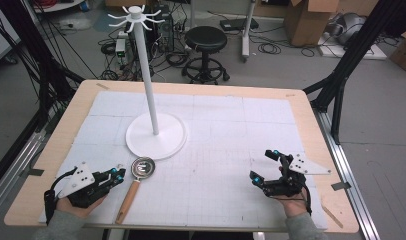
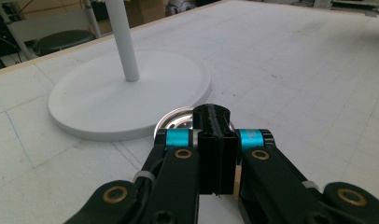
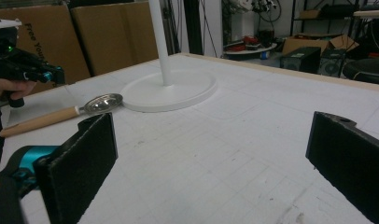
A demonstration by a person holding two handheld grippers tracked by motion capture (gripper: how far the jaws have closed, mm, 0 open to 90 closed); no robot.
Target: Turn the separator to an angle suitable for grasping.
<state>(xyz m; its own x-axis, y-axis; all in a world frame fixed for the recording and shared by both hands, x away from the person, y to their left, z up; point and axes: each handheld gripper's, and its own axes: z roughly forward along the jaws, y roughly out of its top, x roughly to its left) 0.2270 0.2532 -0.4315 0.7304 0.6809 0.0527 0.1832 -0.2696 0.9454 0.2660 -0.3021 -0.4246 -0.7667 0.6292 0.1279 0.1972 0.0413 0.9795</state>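
- Wooden handle [image 1: 128,200] and a round metal head [image 1: 143,166]: that is the strainer, lying flat on the white mat [image 1: 231,130] at the near left of the table [image 1: 311,120].
- Its head sits just beside the near rim of the stand [image 1: 156,135]; I cannot tell whether the two touch. The handle runs back toward my side, slanting left.
- My left gripper [image 1: 117,174] is low over the mat, just left of the strainer where head meets handle, its tips pointing toward the head.
- From the left gripper view its jaws are pressed together, nothing between them, with the metal head [image 2: 176,122] right behind the tips. I cannot tell whether the tips touch it.
- My right gripper [image 1: 264,165] is at the near right, well apart from the strainer, held in my hand [image 1: 291,202] just above the mat.
- Its jaws stand spread wide; in the right gripper view I see bare mat between the two black pads [image 3: 89,144].
- That same view shows the strainer [image 3: 61,114] far off to its left, in front of the stand's base [image 3: 171,91], with the left gripper [image 3: 52,74] beyond it.
- The stand's white pole [image 1: 148,75] rises upright from the round base, topped with a ring of hooks [image 1: 136,17].
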